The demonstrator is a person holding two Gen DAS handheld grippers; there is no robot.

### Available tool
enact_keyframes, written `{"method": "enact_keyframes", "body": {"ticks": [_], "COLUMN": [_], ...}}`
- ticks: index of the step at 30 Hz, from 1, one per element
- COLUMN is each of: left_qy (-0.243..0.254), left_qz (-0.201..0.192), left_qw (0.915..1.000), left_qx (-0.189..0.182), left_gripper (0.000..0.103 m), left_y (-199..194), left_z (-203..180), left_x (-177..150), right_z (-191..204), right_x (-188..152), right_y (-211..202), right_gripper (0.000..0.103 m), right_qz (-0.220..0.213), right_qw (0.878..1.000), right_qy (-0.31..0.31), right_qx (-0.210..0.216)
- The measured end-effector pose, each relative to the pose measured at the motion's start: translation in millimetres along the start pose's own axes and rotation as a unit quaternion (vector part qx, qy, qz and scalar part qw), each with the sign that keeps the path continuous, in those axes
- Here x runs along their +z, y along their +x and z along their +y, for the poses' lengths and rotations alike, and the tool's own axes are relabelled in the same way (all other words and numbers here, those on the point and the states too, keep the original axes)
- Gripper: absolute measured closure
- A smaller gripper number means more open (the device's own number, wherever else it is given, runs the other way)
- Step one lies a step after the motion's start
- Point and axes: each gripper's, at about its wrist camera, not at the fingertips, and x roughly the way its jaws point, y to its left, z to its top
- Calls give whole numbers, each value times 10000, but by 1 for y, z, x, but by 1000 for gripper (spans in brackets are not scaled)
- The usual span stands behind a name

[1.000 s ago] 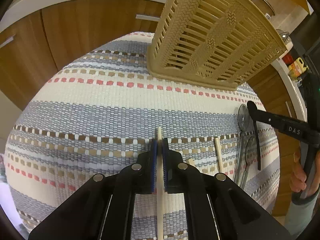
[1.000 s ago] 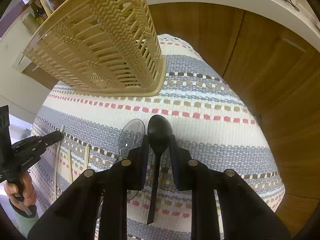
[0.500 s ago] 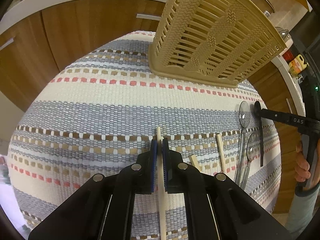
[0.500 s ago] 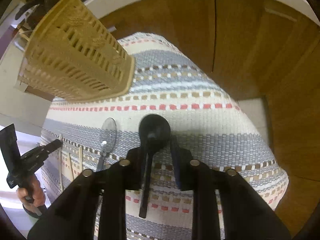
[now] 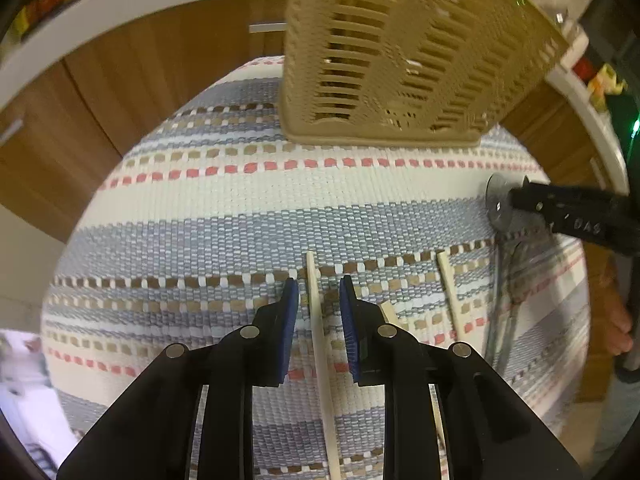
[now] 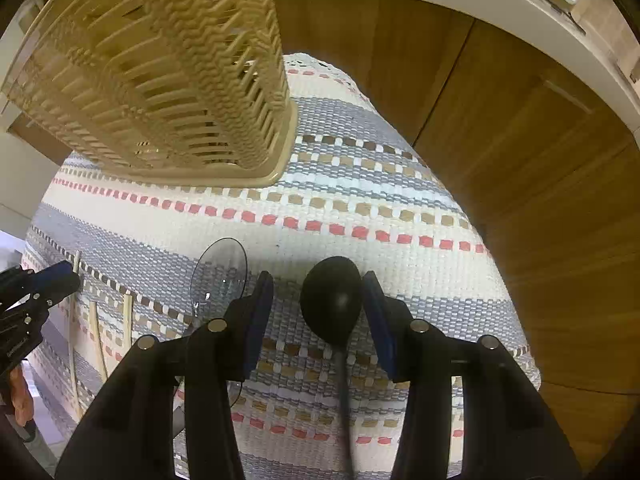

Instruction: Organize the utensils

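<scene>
Wooden chopstick [image 5: 320, 344] is lying on the striped mat [image 5: 240, 208] btwn the spread left gripper [image 5: 319, 294] pads, untouched. Right gripper [image 6: 318, 294], also spread, is straddling the black spoon [image 6: 331, 300] w/ beige basket [image 6: 168, 76] sitting beyond.

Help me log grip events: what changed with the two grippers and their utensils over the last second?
Both let go. The left gripper, earlier shut on the wooden chopstick, now stands open around it. The right gripper, earlier closed around the black spoon, has opened too, with the spoon lying between its fingers. The basket, clear spoon and other chopsticks stayed where they were on the striped mat.
</scene>
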Motion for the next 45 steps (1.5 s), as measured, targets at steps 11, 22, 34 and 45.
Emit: {"method": "enact_keyframes", "body": {"ticks": [11,22,34,45], "left_qy": [366,382,-188,-720], "left_qz": [6,-75,-2312,-4735], "left_qw": [9984,9974,9723,8748], "left_qx": [424,603,-276,-729], "left_gripper": [77,92,101,101], "left_y": [2,1,-108,-209], "left_z": [-24,-25,-16,-16], "left_x": [0,-2,5,65], "right_z": [-7,7,11,7], "right_x": [1,-10,-18,27], "right_y": [-16,-15,-129,-228], "right_gripper": [60,68,69,69], "right_qz": [66,199,-1601,-3922], "right_qw": [9997,9946,9802,9001], "right_qy": [-125,-1011,-732,-50], "right_qx": [207,-120,905,1898]}}
